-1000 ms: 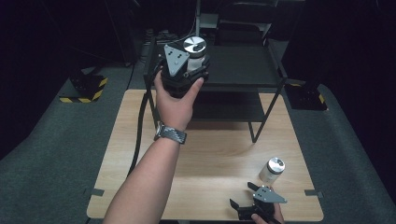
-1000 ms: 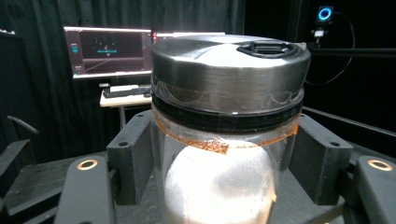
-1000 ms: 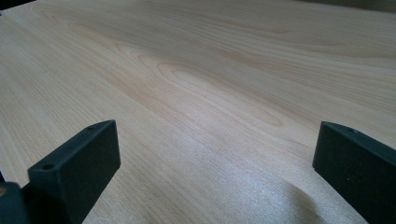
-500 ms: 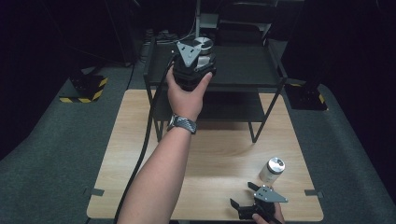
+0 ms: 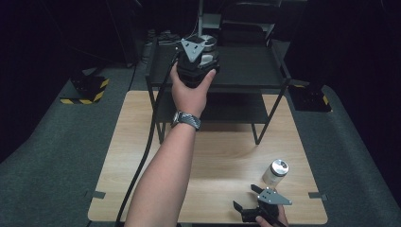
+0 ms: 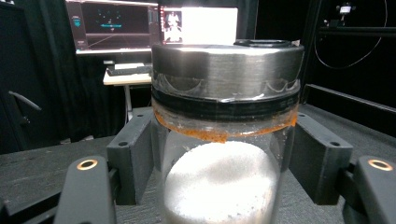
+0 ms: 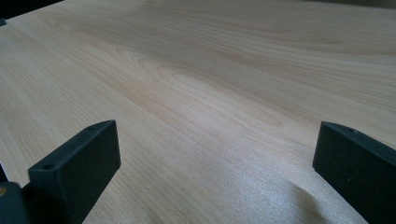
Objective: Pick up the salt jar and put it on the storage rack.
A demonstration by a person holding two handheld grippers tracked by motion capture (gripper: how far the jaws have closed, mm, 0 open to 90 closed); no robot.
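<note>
Gripping the jar (image 6: 224, 140), left tool (image 6: 224, 172) hides its base, right tool (image 7: 215, 154) spread wide, empty

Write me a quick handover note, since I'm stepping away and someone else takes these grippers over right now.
Left gripper: jaws shut on a glass jar with a metal lid, white powder inside; it is held upright over the top of the black shelf.
Right gripper: jaws open, nothing between them, low over the wooden table at its near edge.
A second jar stands on the table beside the right gripper.
Done: first jar lifted to the shelf.
Left: probably set it down and release, then likely fetch the second jar.
</note>
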